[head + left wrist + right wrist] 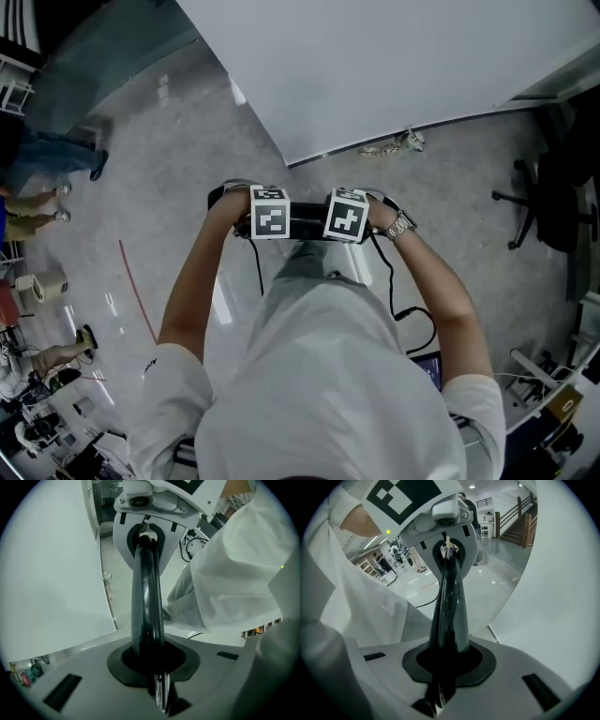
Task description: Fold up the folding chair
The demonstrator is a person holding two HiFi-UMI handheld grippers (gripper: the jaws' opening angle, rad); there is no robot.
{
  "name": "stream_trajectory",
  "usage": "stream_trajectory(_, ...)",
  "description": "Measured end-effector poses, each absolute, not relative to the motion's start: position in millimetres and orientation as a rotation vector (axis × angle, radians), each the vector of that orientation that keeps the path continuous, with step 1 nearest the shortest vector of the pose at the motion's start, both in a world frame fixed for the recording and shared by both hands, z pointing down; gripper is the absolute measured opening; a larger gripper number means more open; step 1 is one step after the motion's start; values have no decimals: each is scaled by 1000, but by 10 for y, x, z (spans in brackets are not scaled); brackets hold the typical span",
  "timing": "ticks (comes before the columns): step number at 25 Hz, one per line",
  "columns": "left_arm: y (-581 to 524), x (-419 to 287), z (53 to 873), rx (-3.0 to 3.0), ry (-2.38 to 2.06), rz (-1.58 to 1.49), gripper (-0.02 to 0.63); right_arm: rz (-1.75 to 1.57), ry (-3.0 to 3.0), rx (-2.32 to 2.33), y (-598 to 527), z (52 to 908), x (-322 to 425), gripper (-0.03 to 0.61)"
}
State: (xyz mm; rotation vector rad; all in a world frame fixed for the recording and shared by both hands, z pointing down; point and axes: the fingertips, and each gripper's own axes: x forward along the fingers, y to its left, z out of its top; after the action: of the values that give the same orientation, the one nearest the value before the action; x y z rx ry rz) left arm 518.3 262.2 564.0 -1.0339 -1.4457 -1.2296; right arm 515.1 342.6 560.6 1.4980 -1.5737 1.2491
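Of the folding chair I see only a black top bar [307, 227], lying level in front of the person's chest; the rest is hidden under the body and arms. My left gripper [258, 225] and right gripper [354, 227] sit side by side on this bar, their marker cubes facing up. In the left gripper view the bar [147, 597] runs from my left gripper [151, 667] up to the right gripper [143, 531]. The right gripper view mirrors this: the bar [450, 606] runs between my right gripper [445, 665] and the left gripper [446, 541]. Both are shut on the bar.
A large white panel [403, 66] covers the floor ahead, with a small chain-like scrap [394, 143] at its edge. A black office chair [544, 202] stands at the right. People's legs [42, 159] are at the left. A black cable [412, 319] hangs from the right hand.
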Motion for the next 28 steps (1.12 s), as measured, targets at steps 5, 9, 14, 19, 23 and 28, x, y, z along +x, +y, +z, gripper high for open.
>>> stream_trajectory(5,2544,5648,5691,-1048,-1470,-1289,54,1246,-1616,1423,3355,5654,5677,58)
stream_trajectory(9,2426,6043,5711,-1057,-1491,-1312,54,1244,-1636,1386,3233,5682,6107,57)
stream_trajectory(14,2341,6392,5709,-1102,-1486,-1331,54,1227,-1646,1343,3153,5678,6488,57)
stream_trajectory(19,2243,6648,5674,-1155,-1471,-1354,55,1184,-1668,1286,3050,5637,6802,58)
stream_trajectory(23,2147,6812,5653,-1172,-1465,-1368,57,1134,-1680,1248,2946,5624,7028,58)
stream_trajectory(28,2057,7202,5630,-1234,-1420,-1367,60,1100,-1675,1232,2850,5590,7432,58)
